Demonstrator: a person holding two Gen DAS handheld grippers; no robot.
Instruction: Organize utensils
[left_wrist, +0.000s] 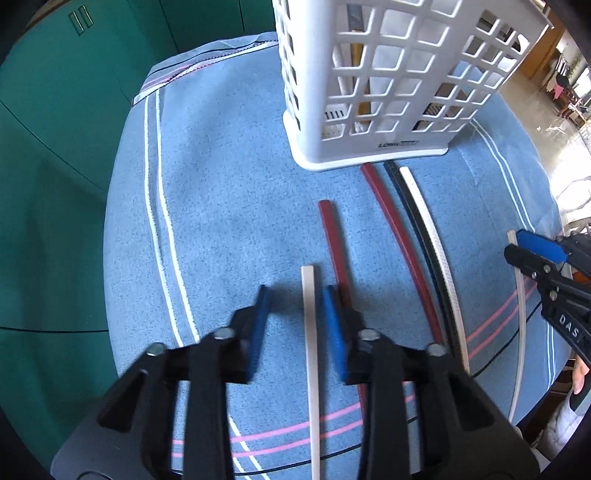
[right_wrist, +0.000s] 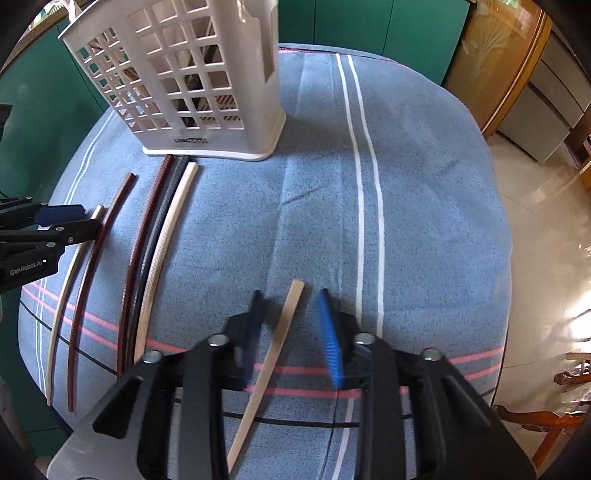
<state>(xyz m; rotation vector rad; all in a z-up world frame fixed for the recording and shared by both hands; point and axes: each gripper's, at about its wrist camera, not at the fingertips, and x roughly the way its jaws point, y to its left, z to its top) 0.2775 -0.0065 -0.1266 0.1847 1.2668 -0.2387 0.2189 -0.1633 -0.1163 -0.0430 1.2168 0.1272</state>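
My left gripper (left_wrist: 295, 295) points down at the blue cloth with a white chopstick (left_wrist: 309, 339) lying between its fingers; gaps show on both sides, so it is open. A dark red chopstick (left_wrist: 334, 240) lies just right of the right finger. My right gripper (right_wrist: 290, 295) also stands open, astride a cream chopstick (right_wrist: 275, 354) that lies slantwise on the cloth, untouched by the pads. Three more chopsticks, red (right_wrist: 142, 240), black (right_wrist: 155, 236) and white (right_wrist: 168, 229), lie side by side below the white lattice basket (right_wrist: 192, 74). The basket (left_wrist: 369, 92) stands upright at the back.
The blue striped cloth (right_wrist: 406, 184) covers a round table whose edge drops off at right and front. Green cabinet doors (left_wrist: 55, 166) stand behind and left. In the right wrist view the left gripper (right_wrist: 70, 221) is at the far left, over a white chopstick (right_wrist: 64, 295) and a dark red one (right_wrist: 92, 258).
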